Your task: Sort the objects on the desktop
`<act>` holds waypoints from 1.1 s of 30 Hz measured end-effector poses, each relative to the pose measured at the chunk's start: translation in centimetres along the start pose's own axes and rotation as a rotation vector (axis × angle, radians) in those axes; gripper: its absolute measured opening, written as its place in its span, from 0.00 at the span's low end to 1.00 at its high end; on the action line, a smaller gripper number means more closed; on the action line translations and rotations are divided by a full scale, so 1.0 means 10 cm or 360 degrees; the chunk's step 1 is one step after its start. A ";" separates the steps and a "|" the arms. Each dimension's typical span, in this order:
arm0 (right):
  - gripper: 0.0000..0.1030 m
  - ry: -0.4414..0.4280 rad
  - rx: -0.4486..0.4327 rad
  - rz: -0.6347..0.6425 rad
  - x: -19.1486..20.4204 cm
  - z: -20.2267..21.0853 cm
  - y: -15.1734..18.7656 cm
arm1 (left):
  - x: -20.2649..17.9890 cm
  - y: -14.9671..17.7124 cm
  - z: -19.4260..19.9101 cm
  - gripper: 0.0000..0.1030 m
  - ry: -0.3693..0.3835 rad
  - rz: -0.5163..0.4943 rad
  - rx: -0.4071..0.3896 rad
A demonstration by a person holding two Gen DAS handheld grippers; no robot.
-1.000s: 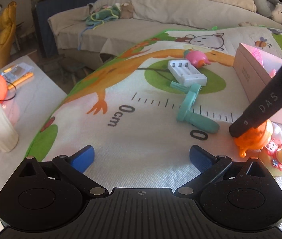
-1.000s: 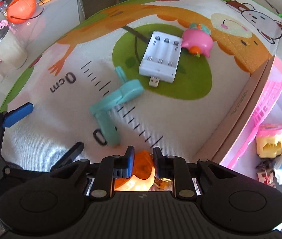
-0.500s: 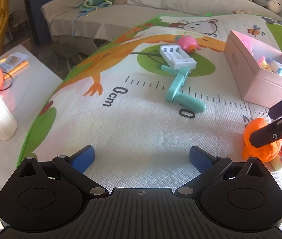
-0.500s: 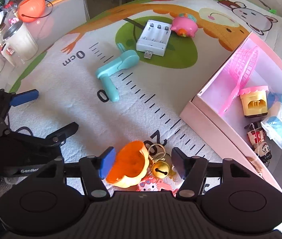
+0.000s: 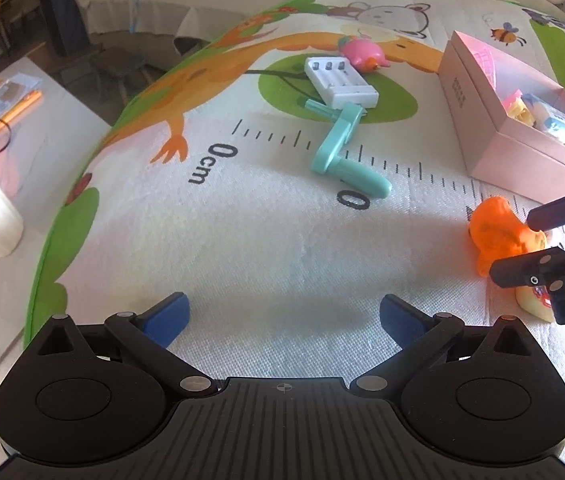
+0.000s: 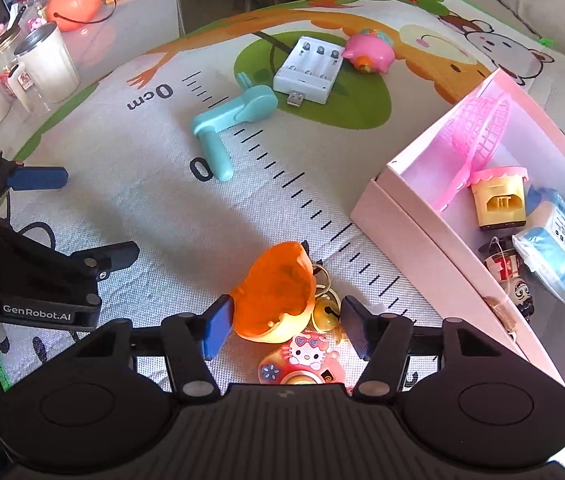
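An orange toy (image 6: pixel 276 292) with a keyring, a gold bell (image 6: pixel 324 314) and a Hello Kitty charm (image 6: pixel 306 354) lies on the play mat. My right gripper (image 6: pixel 286 330) is open, its jaws on either side of the orange toy, not gripping it. The toy also shows at the right of the left wrist view (image 5: pixel 498 232). My left gripper (image 5: pixel 284 316) is open and empty above bare mat. A teal crank handle (image 5: pixel 342 148), a white battery charger (image 5: pixel 340 80) and a pink pig toy (image 5: pixel 362 54) lie further off.
An open pink box (image 6: pixel 434 236) holds a pink net, a yellow toy, a blue pack and a small figure. A side table at the left carries a white cup (image 6: pixel 48 62) and an orange pumpkin bucket (image 6: pixel 74 0). A bed stands behind the mat.
My right gripper opened from shut on the orange toy and pulled back. The toy now lies on the mat. My left gripper drew back and tilted slightly.
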State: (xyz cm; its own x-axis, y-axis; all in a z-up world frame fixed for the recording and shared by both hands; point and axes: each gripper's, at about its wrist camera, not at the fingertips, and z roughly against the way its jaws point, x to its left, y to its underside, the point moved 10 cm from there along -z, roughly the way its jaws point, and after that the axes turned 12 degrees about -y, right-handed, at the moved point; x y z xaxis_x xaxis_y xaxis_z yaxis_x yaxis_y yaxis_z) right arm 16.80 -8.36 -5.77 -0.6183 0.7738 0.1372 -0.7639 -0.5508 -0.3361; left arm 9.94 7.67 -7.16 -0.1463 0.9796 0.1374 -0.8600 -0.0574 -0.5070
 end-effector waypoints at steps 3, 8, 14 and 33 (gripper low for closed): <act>0.58 -0.0008 -0.0033 -0.0021 -0.06 0.05 0.04 | -0.04 -0.02 0.04 1.00 0.0003 0.0000 0.0018; 0.58 -0.0034 -0.0083 -0.0123 -0.23 0.13 0.15 | -0.26 -0.01 0.11 1.00 0.0023 -0.0093 0.0000; 0.58 0.0071 -0.0140 -0.0227 -0.52 0.25 0.30 | -0.49 0.03 0.12 1.00 0.0001 -0.0219 -0.0001; 0.64 0.0133 -0.0195 -0.0291 -0.76 0.41 0.50 | -1.11 -0.18 0.28 1.00 0.0121 -0.0396 -0.0131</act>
State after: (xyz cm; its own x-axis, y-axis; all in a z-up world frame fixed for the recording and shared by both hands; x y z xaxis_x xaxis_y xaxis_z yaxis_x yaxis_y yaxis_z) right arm 16.91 -18.35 -4.65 -0.4505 0.8832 0.1304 -0.8307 -0.3612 -0.4238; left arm 11.71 -3.62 -5.39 0.1044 0.9734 0.2037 -0.8218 0.1998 -0.5336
